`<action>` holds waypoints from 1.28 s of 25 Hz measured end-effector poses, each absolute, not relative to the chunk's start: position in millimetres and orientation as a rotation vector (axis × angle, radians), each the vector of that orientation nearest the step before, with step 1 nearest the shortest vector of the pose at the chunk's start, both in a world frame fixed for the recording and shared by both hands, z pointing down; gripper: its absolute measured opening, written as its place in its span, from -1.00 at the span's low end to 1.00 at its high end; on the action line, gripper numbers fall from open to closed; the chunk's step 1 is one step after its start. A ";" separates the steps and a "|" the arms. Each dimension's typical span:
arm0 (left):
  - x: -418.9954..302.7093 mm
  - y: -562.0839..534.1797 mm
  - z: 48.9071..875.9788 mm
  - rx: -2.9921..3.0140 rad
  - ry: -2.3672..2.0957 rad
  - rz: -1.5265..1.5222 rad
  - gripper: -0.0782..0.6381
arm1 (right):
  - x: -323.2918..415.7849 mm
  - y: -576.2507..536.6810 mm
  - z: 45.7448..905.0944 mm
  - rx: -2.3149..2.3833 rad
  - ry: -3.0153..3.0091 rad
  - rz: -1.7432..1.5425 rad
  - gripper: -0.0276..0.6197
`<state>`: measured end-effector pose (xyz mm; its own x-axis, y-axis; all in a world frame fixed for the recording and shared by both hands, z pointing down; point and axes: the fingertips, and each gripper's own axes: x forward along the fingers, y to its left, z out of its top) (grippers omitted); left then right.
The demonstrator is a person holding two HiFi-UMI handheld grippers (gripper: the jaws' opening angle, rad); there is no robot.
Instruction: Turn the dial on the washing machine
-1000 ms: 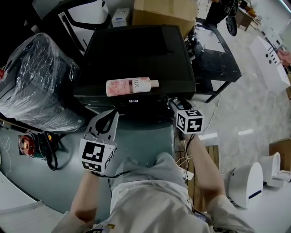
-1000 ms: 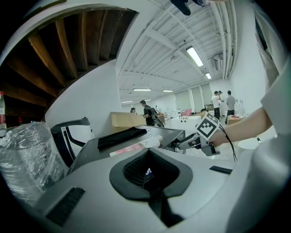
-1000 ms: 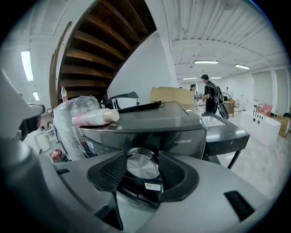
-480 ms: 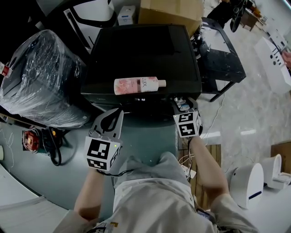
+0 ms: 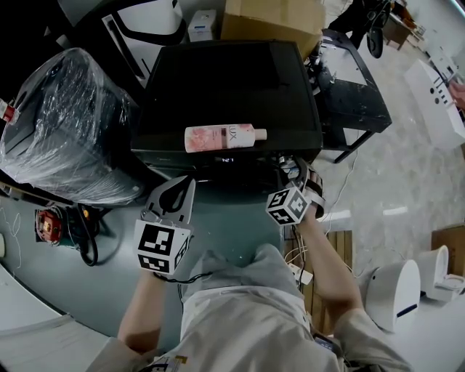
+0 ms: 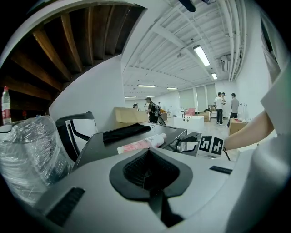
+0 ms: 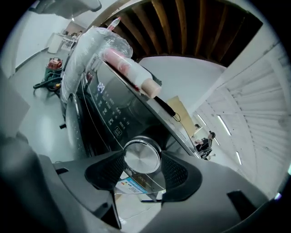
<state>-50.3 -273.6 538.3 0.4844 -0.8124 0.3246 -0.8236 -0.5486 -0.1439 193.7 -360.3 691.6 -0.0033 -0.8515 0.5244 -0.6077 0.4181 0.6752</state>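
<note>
A black washing machine (image 5: 225, 80) stands ahead with a pink bottle (image 5: 224, 137) lying on its lid. My right gripper (image 5: 294, 174) is at the front right corner of the machine. In the right gripper view the round silver dial (image 7: 142, 156) sits between the jaws of my right gripper (image 7: 144, 169), beside the lit control panel (image 7: 107, 109). Those jaws are opening and a gap shows at the right pad (image 7: 179, 170). My left gripper (image 5: 174, 192) hangs in front of the machine's left side, shut with nothing in it (image 6: 150, 175).
A plastic-wrapped bundle (image 5: 65, 131) sits left of the machine. A cardboard box (image 5: 269, 18) is behind it and a black table (image 5: 349, 87) to its right. White units (image 5: 396, 290) stand on the floor at right. A black cloth (image 6: 126, 132) lies on the lid.
My right gripper has rolled, its marker cube tilting and dropping slightly toward the left, while staying at the dial. The left gripper has barely moved.
</note>
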 end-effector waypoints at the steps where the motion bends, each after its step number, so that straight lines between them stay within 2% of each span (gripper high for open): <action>1: -51.3 -272.2 539.2 2.673 -1.474 0.559 -0.73 | 194.0 -359.8 691.7 1.286 -1.707 -0.316 -0.06; 11: -60.7 -258.3 510.6 2.651 -1.450 0.576 -0.73 | 198.8 -337.2 653.7 1.409 -1.857 0.024 -0.06; 14: -63.8 -255.2 492.9 2.653 -1.463 0.575 -0.73 | 194.7 -327.1 625.3 1.429 -1.944 0.127 -0.22; 20: -67.1 -242.3 460.3 2.646 -1.492 0.547 -0.73 | 187.2 -310.0 555.2 1.421 -2.091 0.173 -0.72; 27: -68.9 -228.7 405.4 2.670 -1.522 0.486 -0.73 | 162.6 -284.6 461.4 1.359 -2.242 0.133 -0.83; 32: -60.8 -216.2 365.6 2.733 -1.513 0.508 -0.73 | 154.0 -268.6 397.3 1.376 -2.382 0.156 -0.83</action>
